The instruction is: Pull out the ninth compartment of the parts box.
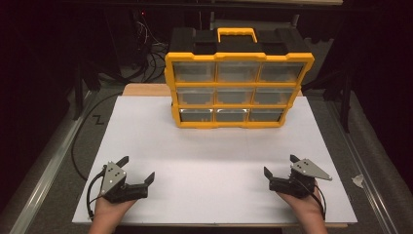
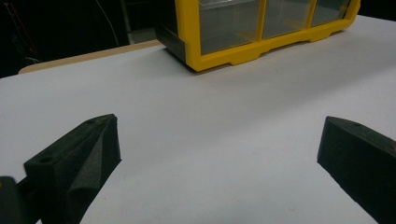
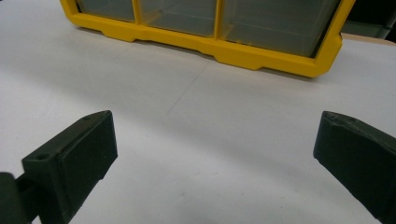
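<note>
Nothing started yet, by the look of it. The yellow drawer cabinet (image 1: 238, 78) stands upright at the far side of the white board (image 1: 214, 161), all nine clear drawers pushed in, handle on top. Well short of the cabinet, on the near edge, the left gripper (image 1: 139, 168) rests with jaws spread wide, holding nothing. The right gripper (image 1: 280, 165) sits level with it, also wide and empty. So the whole job is still ahead: reach the cabinet, pick a drawer. The drawers seem empty, though glare on the bottom row makes that hard to call. Around the cabinet the room is dark, with cables (image 1: 151, 53) trailing behind it to the left.
</note>
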Available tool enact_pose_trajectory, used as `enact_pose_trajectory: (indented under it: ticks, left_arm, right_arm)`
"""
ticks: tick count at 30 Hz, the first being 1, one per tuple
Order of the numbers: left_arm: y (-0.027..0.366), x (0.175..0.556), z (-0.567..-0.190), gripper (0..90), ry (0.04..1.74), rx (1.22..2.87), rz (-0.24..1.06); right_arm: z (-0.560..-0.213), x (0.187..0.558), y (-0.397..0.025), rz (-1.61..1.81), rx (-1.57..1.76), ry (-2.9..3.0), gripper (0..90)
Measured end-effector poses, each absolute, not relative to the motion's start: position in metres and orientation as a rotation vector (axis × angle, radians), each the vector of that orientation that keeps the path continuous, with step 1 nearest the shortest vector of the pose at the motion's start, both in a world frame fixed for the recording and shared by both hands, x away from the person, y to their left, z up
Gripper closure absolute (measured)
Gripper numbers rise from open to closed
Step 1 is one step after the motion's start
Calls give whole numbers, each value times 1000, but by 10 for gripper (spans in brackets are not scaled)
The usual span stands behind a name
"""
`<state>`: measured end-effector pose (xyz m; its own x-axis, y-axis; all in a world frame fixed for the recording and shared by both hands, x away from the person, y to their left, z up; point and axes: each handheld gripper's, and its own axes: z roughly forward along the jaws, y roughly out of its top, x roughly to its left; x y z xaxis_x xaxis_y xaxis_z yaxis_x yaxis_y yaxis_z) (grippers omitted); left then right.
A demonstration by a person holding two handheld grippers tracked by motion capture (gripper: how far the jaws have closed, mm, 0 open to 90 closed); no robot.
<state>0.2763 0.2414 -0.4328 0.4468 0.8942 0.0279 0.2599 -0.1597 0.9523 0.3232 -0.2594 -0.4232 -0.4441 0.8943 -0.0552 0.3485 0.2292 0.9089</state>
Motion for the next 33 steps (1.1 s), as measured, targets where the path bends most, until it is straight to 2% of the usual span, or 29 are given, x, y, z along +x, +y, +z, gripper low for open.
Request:
enact_pose_trajectory:
  ticks: [20,33]
  left_arm:
    - [239,284,-433,3,1005,1669,742]
    - [241,285,-431,3,1001,1649,776]
  right_arm:
    - [-425,325,-258,1135,1132,1898,12]
    - [-427,339,-259,1088,1168,1864,12]
